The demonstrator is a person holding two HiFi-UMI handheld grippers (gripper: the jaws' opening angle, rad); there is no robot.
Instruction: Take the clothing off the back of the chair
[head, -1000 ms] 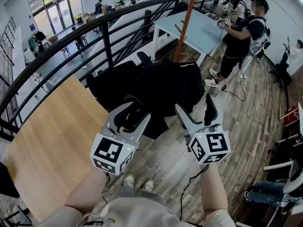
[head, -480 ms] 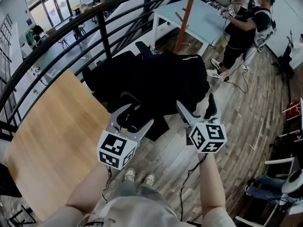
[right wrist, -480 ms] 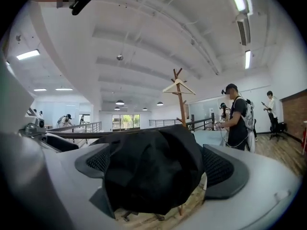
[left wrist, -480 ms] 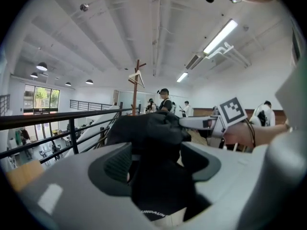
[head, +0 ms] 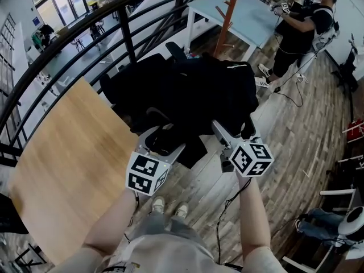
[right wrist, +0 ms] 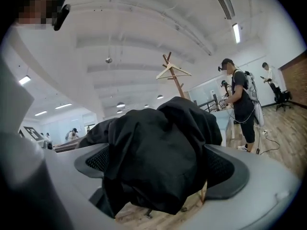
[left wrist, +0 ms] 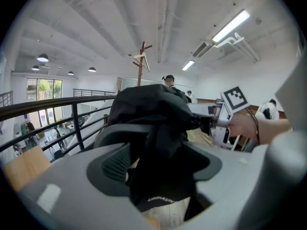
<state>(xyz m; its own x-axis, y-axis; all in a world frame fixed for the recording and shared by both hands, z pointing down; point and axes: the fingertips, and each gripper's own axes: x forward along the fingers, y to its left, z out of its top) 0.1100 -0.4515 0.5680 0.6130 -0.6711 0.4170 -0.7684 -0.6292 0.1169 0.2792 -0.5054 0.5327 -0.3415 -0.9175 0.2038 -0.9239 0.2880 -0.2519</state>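
The black, crumpled fabric clothing [head: 196, 95] is still draped over the back of the black office chair [head: 173, 50]. The chair stands on the brown plank floor [head: 296, 147], just off the right edge of the light wooden desk [head: 62, 158] and in front of the black metal railing [head: 128, 36]. The garment's loose lower folds hang on the side nearest the person. What has changed over the last second is the approach. Both hands have dropped and moved in toward the chair, and both tools have spread from partly closed to wide. The left gripper [head: 164, 142] is opening its jaws, and its own view shows a hanging fold of the dark cloth between them with no pad pressing on it. The right gripper [head: 233, 131] is opening too. The bunched upper mass of the garment fills the gap between its jaws in its view, again with nothing clamped. I judge that the reach is nearly done and the grasp has not begun: nothing has been lifted, and the cloth's weight rests wholly on the chair. The next move probably calls for pushing each pair of jaws a little deeper into the folds before closing them, so that each bite catches more than a thin edge that could slip out.
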